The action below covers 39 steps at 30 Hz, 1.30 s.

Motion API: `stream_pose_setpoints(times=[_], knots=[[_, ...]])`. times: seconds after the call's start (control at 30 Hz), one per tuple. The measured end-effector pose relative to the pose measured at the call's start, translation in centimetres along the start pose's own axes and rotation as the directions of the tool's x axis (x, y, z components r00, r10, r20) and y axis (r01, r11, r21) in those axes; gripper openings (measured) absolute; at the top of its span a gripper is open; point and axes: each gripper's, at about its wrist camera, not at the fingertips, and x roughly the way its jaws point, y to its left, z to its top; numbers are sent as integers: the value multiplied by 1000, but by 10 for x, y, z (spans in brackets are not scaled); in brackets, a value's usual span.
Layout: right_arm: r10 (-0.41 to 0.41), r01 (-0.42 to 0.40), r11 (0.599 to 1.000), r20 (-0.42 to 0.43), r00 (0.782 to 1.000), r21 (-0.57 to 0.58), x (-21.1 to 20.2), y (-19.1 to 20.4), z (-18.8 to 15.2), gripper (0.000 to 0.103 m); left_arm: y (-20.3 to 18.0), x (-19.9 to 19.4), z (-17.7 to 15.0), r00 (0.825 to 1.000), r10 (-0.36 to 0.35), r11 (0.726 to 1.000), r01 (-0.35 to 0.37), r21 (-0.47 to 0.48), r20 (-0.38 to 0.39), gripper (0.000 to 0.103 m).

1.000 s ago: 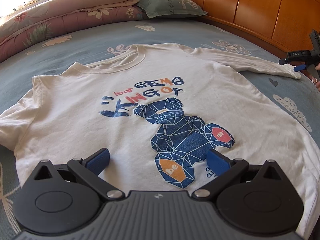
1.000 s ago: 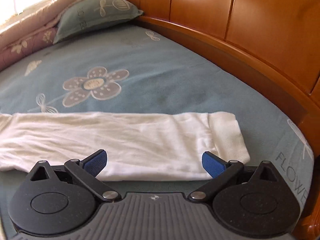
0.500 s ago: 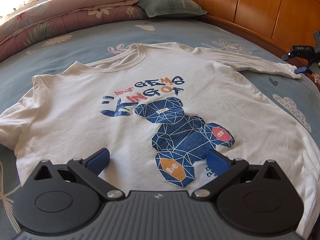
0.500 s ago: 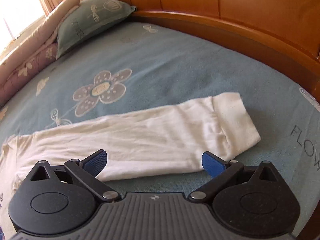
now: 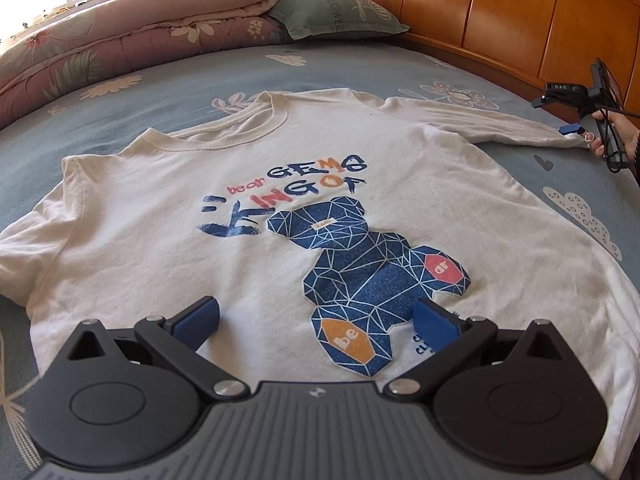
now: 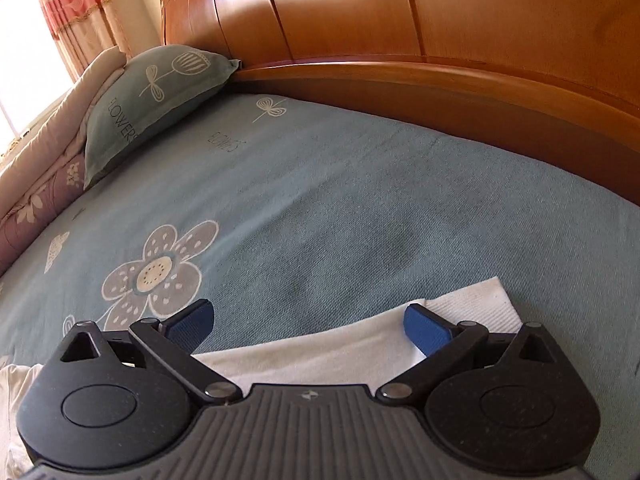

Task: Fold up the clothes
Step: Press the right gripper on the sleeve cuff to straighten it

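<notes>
While the white bear-print T-shirt (image 5: 256, 216) lies flat on the blue bedsheet (image 6: 340, 208), both grippers gape.
Left gripper (image 5: 316, 318) hovers over its hem; right gripper (image 6: 308, 320) over its long sleeve's cuff (image 6: 476, 304).

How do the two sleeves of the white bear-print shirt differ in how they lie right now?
The long right-hand sleeve stretches out straight toward the wooden headboard, its cuff between the open right gripper. The left-hand sleeve shows only its upper part, untouched. Both lie flat on the blue floral bedsheet.
</notes>
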Motion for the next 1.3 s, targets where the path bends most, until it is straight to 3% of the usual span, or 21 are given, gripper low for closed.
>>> stream_pose_setpoints(times=[0.13, 0.27, 0.43, 0.57, 0.67, 0.73, 0.83, 0.9, 0.97, 1.07, 1.17, 1.23, 1.3], knots=[[13, -12, 1000, 41, 999, -24, -21, 33, -9, 103, 0, 0, 0, 1000, 1, 1000, -1, -1, 5, 102], [91, -96, 970, -30, 995, -222, -29, 109, -42, 103, -1, 0, 0, 1000, 5, 1000, -5, -4, 6, 102], [166, -210, 869, -137, 977, -447, -39, 204, -83, 103, -1, 0, 0, 1000, 10, 1000, -10, -2, 2, 102], [169, -254, 799, -202, 965, -546, -29, 258, -115, 103, -1, -1, 0, 1000, 8, 1000, -8, 3, 1, 102], [91, -202, 795, -217, 972, -572, -11, 263, -130, 103, -1, -2, -1, 1000, 7, 1000, -7, 4, -1, 102], [102, -199, 824, -207, 973, -530, -11, 249, -124, 103, -1, -2, -1, 1000, 9, 1000, -9, 2, -4, 102], [54, -137, 855, -176, 983, -500, -22, 228, -112, 103, -1, -2, 0, 1000, 12, 1000, -12, 1, -8, 102], [111, -187, 862, -184, 977, -472, -38, 221, -108, 103, -2, -2, 1, 1000, 13, 1000, -13, -2, -11, 102], [203, -285, 840, -221, 954, -462, -52, 225, -109, 103, -2, -2, 0, 1000, 15, 1000, -15, -5, -9, 102], [244, -359, 779, -279, 929, -514, -58, 249, -124, 103, -2, -1, 0, 1000, 17, 1000, -17, -10, -7, 102], [186, -341, 748, -314, 931, -570, -47, 261, -145, 103, -3, -2, 1, 1000, 20, 1000, -21, -13, -12, 102], [133, -296, 734, -298, 945, -611, -41, 253, -156, 103, -4, -3, 3, 999, 26, 1000, -26, -14, -23, 102], [133, -276, 716, -263, 956, -641, -52, 240, -161, 103, -5, -5, 6, 999, 28, 1000, -28, -10, -26, 102]])
